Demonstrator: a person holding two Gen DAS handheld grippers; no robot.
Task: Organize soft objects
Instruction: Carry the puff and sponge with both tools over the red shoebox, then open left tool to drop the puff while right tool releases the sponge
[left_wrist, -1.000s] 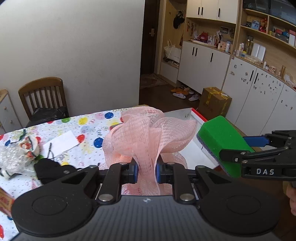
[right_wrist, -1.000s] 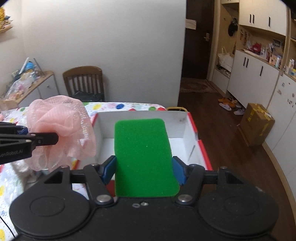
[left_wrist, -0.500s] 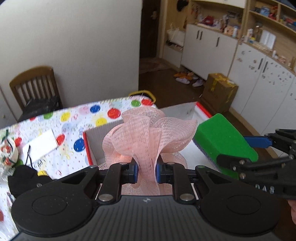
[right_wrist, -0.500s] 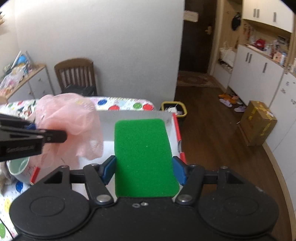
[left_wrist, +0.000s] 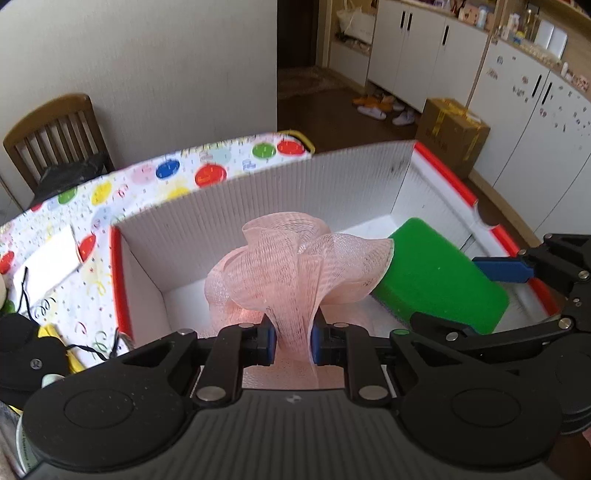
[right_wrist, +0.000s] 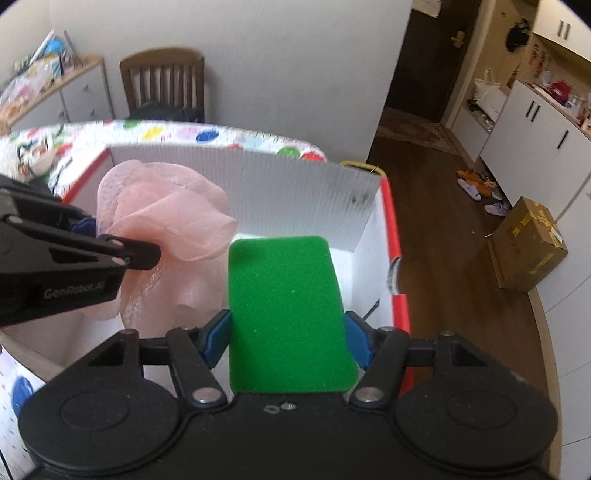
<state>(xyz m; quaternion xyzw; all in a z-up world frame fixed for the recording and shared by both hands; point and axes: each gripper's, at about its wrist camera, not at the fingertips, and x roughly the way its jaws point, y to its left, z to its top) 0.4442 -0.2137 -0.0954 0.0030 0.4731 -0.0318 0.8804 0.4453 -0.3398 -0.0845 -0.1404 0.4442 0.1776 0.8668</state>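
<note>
The tabletop (left_wrist: 155, 184) with its spotted cloth carries a white box (left_wrist: 258, 192) with red rims, standing at the end nearest the wooden floor. A second ago both grippers hung above and short of that box, its interior barely in view; now they have come forward and down, and its ribbed back wall fills the middle of both views. That puts the task at the drop: both soft things are over the box's inside and only need releasing.

The sponge (right_wrist: 288, 314), green and flat, is clamped by its two long edges between the fingers of the right gripper (right_wrist: 288, 336). Its long axis runs straight forward along the fingers, its free end tipped toward the back wall, over the right half of the box.

The puff (left_wrist: 295, 266), a pink mesh ball, is pinched at a gathered neck by the left gripper (left_wrist: 291, 339), whose fingers are nearly together on it. It has no real long axis; its ruffles fan up and forward, and one fold seems to touch the sponge's far corner.
</note>
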